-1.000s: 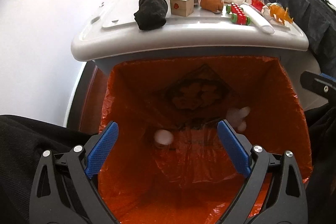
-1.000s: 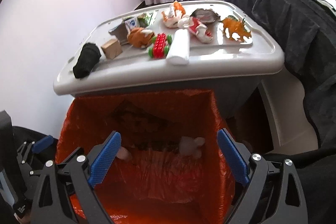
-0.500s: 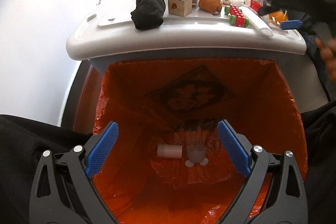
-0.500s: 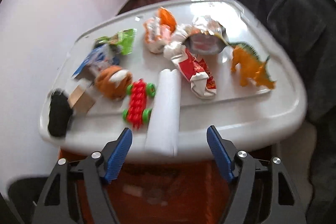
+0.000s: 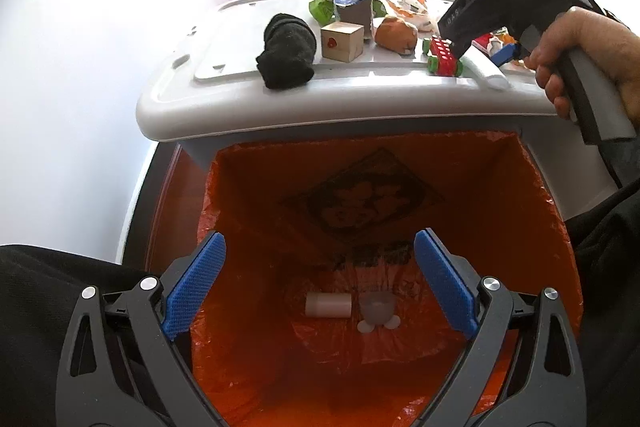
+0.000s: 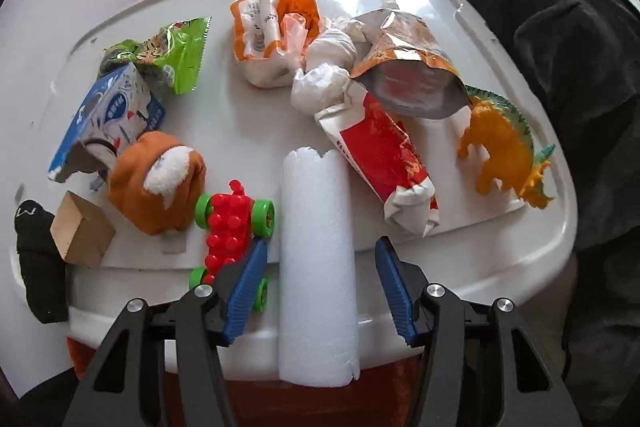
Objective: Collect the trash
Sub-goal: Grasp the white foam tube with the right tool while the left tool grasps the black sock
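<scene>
The grey lid (image 6: 460,267) filled the right wrist view, where a second before that camera had looked down into the orange bag (image 5: 280,211). In the left wrist view the bag took up the centre and bottom of the frame, and a white tube piece (image 5: 328,305) and a small clear cup (image 5: 378,311) lay near each other at its bottom, settled where a second earlier they had been blurred in the air. That suggested one drop was finished and the next pickup begun.

The white foam roll (image 6: 316,267) lay at lower centre of the right wrist view, overhanging the lid's near edge. The right gripper (image 6: 320,287) straddled it, its jaws closing, with gaps on both sides, so the pads were not pressing yet. The left blue finger (image 6: 244,291) overlapped the red toy car (image 6: 230,231) just left of the roll, which could be nudged.

The left gripper (image 5: 320,291) hung wide open and empty over the bag, hardly shifted.

Crumpled wrappers, such as the red packet (image 6: 380,155), remained at upper right of the lid.
</scene>
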Action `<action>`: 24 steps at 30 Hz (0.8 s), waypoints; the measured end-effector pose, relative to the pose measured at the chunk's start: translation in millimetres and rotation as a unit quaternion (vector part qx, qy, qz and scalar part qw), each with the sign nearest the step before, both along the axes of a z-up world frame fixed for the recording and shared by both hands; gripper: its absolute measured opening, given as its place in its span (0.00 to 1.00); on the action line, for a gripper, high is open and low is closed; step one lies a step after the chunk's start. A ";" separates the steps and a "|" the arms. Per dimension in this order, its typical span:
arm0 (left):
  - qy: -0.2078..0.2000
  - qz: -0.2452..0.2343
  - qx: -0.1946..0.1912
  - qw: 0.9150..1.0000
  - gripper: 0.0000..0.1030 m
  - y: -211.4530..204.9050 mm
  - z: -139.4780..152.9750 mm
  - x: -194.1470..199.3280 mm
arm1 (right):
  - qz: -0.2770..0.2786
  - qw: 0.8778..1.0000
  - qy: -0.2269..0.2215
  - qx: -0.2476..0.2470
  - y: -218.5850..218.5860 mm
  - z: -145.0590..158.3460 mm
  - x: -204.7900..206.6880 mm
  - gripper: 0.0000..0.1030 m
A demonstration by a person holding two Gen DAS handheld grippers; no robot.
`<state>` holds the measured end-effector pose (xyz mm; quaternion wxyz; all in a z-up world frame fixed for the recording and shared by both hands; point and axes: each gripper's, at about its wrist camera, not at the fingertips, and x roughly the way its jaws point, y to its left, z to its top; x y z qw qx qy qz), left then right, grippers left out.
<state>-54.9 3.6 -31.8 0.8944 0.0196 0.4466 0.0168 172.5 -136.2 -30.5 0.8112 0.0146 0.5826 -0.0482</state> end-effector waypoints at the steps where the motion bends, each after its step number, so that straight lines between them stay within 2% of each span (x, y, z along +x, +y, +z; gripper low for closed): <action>1: 0.001 0.001 -0.001 1.000 0.90 1.1 -0.3 0.0 | 0.000 1.000 0.001 0.021 -0.4 0.1 -0.7 0.30; 2: 0.003 0.003 -0.001 1.000 0.90 1.8 -0.8 0.3 | 0.003 1.000 0.003 0.028 2.6 1.1 -2.5 0.24; 4: 0.006 0.007 -0.002 1.000 0.90 3.4 -1.6 0.9 | 0.025 1.000 0.005 0.011 11.0 4.2 -3.2 0.20; 5: 0.007 0.008 -0.005 1.000 0.90 3.9 -2.1 1.1 | 0.027 0.999 0.004 0.020 8.9 5.3 -4.2 0.19; 6: 0.009 0.010 -0.005 1.000 0.90 4.1 -2.4 0.9 | 0.023 0.999 0.004 0.033 5.8 5.9 -5.6 0.17; 8: 0.009 0.013 -0.004 1.000 0.90 4.9 -2.3 0.9 | 0.006 0.996 0.004 0.092 -11.1 10.1 -8.6 0.16; 10: 0.011 0.017 -0.002 1.000 0.90 5.9 -1.1 2.2 | 0.004 0.991 -0.013 0.132 -25.9 20.2 -17.3 0.16; 13: 0.012 0.021 0.002 1.000 0.90 8.9 5.6 10.6 | 0.017 0.985 -0.044 0.164 -41.7 38.4 -37.7 0.16; 16: 0.005 0.034 0.003 0.999 0.90 14.3 20.5 32.8 | 0.025 0.977 -0.088 0.192 -51.0 55.0 -67.5 0.16; 18: -0.001 0.040 -0.010 0.999 0.90 18.7 30.9 57.3 | 0.032 0.972 -0.120 0.202 -53.8 53.2 -81.6 0.16; 20: -0.004 0.046 -0.005 0.999 0.90 21.1 37.0 83.1 | 0.037 0.968 -0.137 0.207 -51.9 53.4 -89.2 0.17; 22: -0.009 0.043 0.012 0.999 0.90 20.6 39.0 110.0 | 0.052 0.968 -0.154 0.192 -45.9 51.3 -99.0 0.17; 24: -0.008 0.031 0.020 0.999 0.90 19.2 36.0 130.3 | 0.060 0.968 -0.152 0.189 -43.1 49.4 -101.8 0.17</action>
